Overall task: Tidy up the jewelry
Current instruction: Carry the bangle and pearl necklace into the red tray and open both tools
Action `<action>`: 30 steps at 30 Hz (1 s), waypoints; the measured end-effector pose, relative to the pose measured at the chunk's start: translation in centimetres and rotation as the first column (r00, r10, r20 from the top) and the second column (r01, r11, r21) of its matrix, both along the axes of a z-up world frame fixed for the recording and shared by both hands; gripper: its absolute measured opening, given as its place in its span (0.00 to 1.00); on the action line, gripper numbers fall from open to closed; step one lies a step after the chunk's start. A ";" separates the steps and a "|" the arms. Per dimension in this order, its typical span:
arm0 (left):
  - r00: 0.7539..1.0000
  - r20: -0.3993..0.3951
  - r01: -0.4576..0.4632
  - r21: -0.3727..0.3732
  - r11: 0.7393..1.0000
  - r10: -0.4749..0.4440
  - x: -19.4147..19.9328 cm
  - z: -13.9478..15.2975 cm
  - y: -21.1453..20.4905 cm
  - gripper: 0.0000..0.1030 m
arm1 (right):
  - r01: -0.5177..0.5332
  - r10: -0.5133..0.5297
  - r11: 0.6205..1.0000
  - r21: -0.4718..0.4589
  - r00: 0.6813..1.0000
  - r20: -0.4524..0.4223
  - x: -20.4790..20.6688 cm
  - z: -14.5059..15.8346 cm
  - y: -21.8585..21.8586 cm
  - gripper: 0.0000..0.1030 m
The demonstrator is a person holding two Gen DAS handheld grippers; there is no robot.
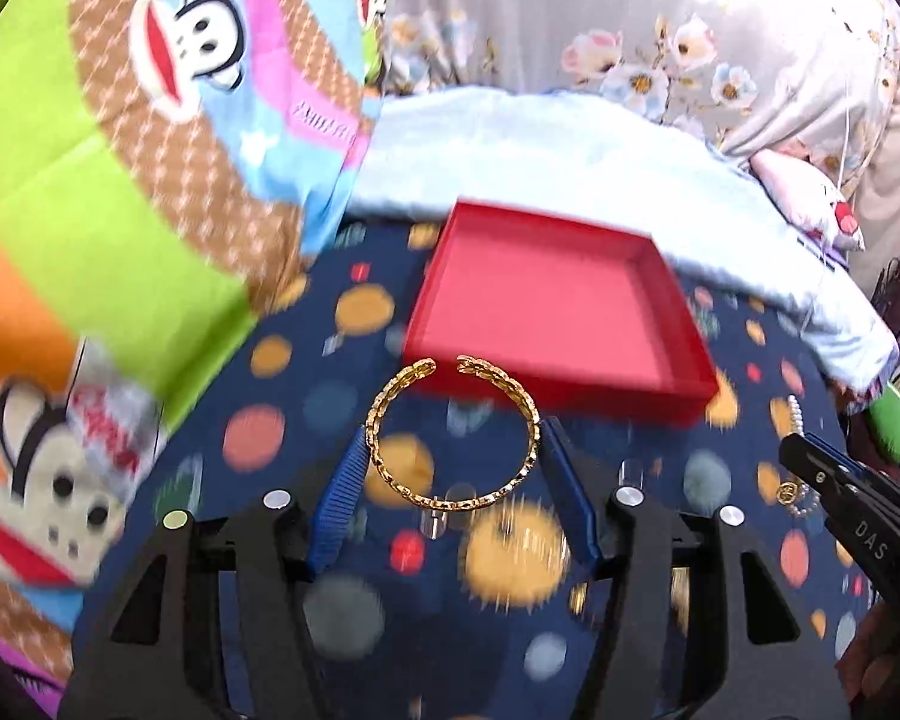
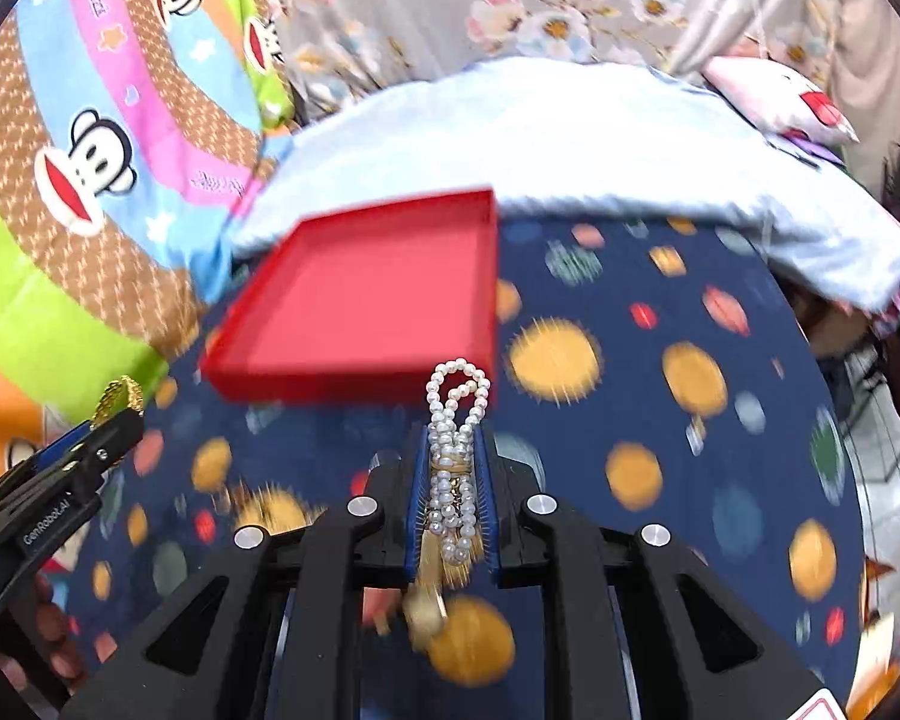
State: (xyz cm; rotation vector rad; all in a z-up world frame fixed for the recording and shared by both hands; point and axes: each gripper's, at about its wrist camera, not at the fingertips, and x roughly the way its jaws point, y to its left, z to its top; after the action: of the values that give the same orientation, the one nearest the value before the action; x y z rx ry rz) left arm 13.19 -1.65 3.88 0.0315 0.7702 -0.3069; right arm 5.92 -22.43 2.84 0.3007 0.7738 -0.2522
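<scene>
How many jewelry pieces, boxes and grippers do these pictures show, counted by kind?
Jewelry pieces: 2, a gold bangle and a pearl strand
Red boxes: 1, the red box, nothing inside
Grippers: 2, the left gripper and the right gripper
Total: 5

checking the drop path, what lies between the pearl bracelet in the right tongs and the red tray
Nothing: in the right wrist view only bare patterned cloth shows between the pearl bracelet and the empty red tray.
</scene>
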 end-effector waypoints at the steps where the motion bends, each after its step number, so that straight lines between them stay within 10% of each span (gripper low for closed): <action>1: 1.000 0.009 0.001 -0.003 1.000 -0.001 1.0 0.3 -0.4 0.55 | -0.006 0.006 1.000 -0.005 1.000 0.012 1.3 0.4 -0.3 0.14; 19: 0.999 -0.043 0.008 0.076 0.997 -0.004 14.3 -4.7 -6.7 0.55 | -0.031 0.029 0.999 -0.021 0.998 -0.062 14.3 -3.9 -2.4 0.14; 30: 1.000 -0.003 -0.030 0.091 0.995 0.031 12.9 -4.0 -5.7 0.61 | 0.005 -0.005 0.999 -0.043 1.000 -0.002 9.7 -1.6 -2.7 0.31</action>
State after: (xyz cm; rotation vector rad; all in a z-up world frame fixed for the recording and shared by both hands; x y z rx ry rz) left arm 26.11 -7.35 -0.10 0.1047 0.7875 -0.2428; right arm 15.59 -25.17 1.19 0.2621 0.7684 -0.2735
